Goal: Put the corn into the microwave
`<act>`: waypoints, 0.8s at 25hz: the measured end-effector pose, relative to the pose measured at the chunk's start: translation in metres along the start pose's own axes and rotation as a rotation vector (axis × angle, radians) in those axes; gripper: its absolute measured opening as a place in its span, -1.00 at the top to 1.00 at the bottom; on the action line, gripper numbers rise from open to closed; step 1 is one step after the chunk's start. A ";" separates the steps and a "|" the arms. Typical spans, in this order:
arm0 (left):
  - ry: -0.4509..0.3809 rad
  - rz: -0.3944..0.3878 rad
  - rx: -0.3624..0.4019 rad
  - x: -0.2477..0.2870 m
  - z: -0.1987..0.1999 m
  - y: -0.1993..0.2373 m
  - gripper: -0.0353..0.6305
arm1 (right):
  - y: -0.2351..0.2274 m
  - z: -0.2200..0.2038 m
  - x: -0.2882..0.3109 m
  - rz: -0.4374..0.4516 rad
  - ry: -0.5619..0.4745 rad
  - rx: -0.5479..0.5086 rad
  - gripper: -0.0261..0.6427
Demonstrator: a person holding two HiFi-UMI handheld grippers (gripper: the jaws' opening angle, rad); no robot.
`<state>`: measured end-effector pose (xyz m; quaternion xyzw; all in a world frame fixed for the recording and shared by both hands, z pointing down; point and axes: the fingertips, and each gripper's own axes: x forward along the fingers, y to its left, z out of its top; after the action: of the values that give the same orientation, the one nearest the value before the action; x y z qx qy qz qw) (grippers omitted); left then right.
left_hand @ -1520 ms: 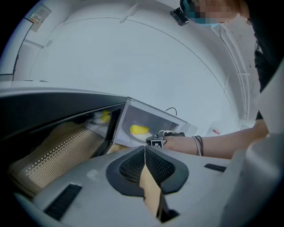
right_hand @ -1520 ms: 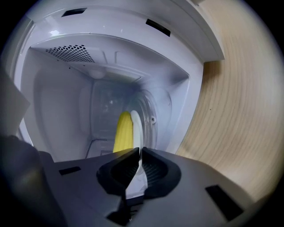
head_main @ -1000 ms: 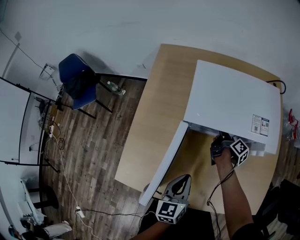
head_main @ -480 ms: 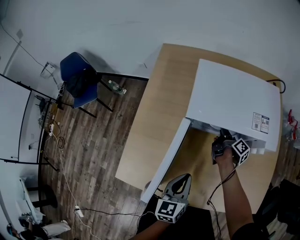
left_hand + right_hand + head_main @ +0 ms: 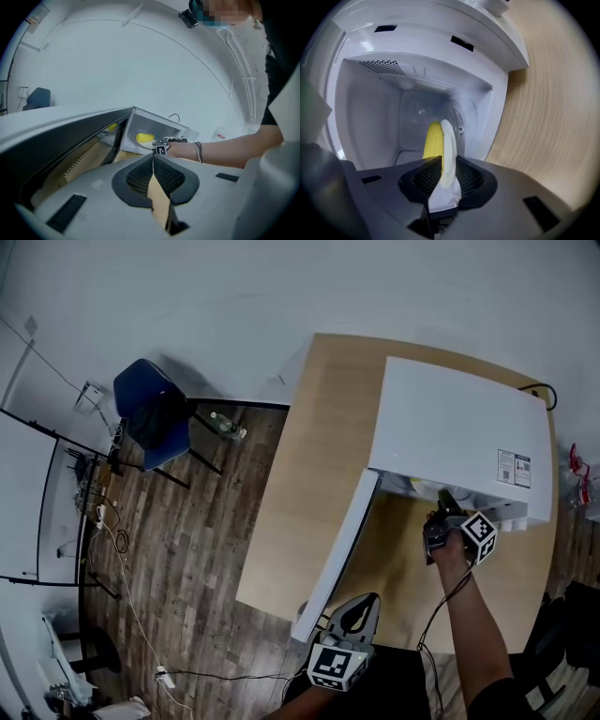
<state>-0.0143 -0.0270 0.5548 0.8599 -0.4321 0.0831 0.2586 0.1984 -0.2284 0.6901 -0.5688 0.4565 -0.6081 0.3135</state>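
Inside the open microwave [image 5: 450, 427], a bright yellow corn cob [image 5: 432, 138] lies on a white plate [image 5: 446, 140], just beyond the right gripper [image 5: 446, 164]. Its jaws have just been opening and stand loose around the plate's rim. The left gripper [image 5: 359, 607], pinched closed and empty, hangs near the swung-out door [image 5: 337, 554].

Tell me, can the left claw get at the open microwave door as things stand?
Probably yes. The left claw hangs close to the free end of the open microwave door, and nothing shows between them in the head view.
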 end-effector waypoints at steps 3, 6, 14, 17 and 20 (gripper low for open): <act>0.021 0.015 -0.008 -0.012 -0.012 0.005 0.85 | -0.001 0.005 0.003 -0.020 -0.019 0.021 0.52; 0.031 0.027 -0.017 -0.019 -0.019 0.007 0.85 | -0.002 0.005 0.003 -0.044 -0.018 0.013 0.52; 0.017 0.022 -0.021 -0.014 -0.017 0.003 0.85 | -0.011 0.007 -0.016 -0.079 -0.022 -0.020 0.53; 0.017 0.025 -0.018 -0.012 -0.016 0.001 0.85 | -0.009 0.006 -0.018 -0.063 0.000 -0.051 0.70; 0.023 0.028 -0.013 -0.011 -0.017 -0.001 0.85 | -0.005 0.002 -0.013 -0.047 0.025 -0.058 0.73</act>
<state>-0.0189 -0.0106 0.5649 0.8511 -0.4417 0.0939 0.2678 0.2032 -0.2152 0.6890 -0.5806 0.4644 -0.6089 0.2767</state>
